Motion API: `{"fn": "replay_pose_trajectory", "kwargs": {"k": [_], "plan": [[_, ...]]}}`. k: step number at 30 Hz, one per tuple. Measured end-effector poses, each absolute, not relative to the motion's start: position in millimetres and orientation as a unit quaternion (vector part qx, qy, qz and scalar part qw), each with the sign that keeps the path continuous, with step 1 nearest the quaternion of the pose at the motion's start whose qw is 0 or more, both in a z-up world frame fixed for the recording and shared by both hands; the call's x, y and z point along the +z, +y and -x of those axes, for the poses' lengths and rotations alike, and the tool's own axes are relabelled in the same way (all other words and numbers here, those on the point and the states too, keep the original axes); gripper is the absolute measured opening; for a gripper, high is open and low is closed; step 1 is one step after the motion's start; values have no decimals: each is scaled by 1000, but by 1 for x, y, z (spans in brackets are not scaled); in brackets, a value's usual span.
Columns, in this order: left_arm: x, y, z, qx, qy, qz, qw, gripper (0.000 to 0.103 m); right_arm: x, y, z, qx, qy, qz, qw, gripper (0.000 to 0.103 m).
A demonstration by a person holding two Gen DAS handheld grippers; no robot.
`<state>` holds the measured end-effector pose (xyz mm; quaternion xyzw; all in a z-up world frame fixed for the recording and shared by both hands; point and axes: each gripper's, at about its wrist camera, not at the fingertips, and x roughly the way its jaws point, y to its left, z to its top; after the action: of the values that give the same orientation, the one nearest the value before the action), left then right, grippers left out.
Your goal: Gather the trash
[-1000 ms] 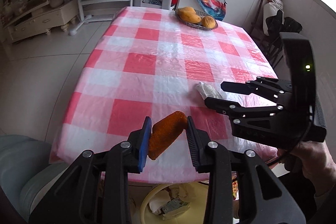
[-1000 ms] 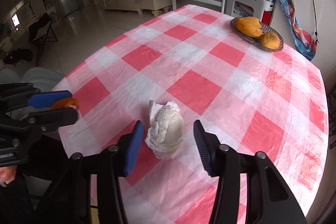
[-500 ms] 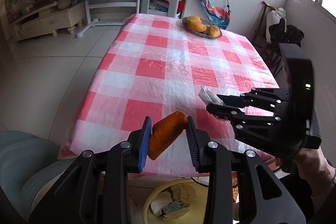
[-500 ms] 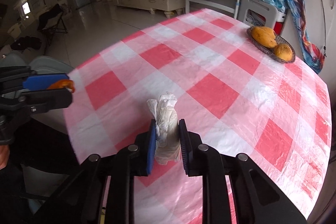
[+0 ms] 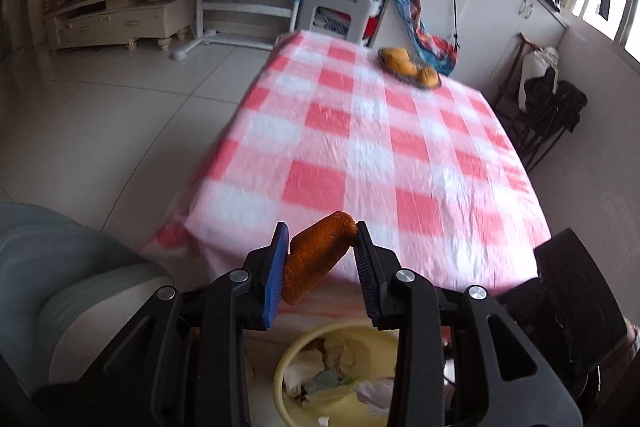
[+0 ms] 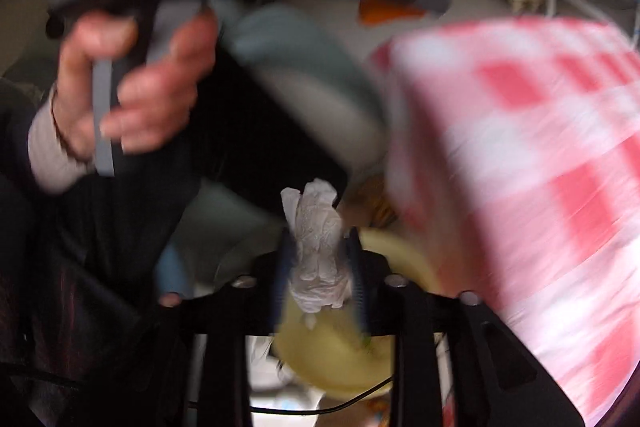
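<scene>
My left gripper (image 5: 321,233) is shut on an orange-brown piece of trash (image 5: 316,254), held off the near edge of the table above a yellow bin (image 5: 288,367) that holds crumpled paper. My right gripper (image 6: 318,243) is shut on a crumpled white tissue (image 6: 318,263) and holds it over the same yellow bin (image 6: 340,359), off the table. The right wrist view is blurred by motion. The body of the right gripper (image 5: 576,311) shows at the lower right of the left wrist view.
The table with a red and white checked cloth (image 5: 372,155) carries a dish of orange fruit (image 5: 408,65) at its far end. A grey-green seat (image 5: 48,267) stands at the left. A dark chair (image 5: 548,115) stands right of the table.
My right gripper has lifted the tissue off the table and swung it back and down over the yellow bin. My left gripper has pulled back from the table edge with its trash.
</scene>
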<state>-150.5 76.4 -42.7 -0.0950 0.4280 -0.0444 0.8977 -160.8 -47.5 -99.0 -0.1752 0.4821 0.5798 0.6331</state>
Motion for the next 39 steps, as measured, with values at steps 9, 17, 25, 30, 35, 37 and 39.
{"fn": "replay_pose_trajectory", "kwargs": {"k": [9,17,25,30,35,37,39], "plan": [[-111,35,198,-91,554,64,825,33,-70,-108,146,365,448,157,801,90],[-63,25,213,-34,437,8,899,78,-23,-145,178,227,332,49,914,95],[25,27,219,-8,266,-21,964,96,6,-170,200,77,208,25,975,95],[19,26,210,4,243,-28,970,96,6,-170,200,40,182,21,982,95],[16,25,210,-12,254,-21,967,96,2,-171,194,22,195,9,981,95],[15,27,212,-12,248,-23,968,96,6,-169,200,16,186,16,982,95],[14,31,211,-6,247,-13,969,96,9,-165,204,10,173,28,984,95]]}}
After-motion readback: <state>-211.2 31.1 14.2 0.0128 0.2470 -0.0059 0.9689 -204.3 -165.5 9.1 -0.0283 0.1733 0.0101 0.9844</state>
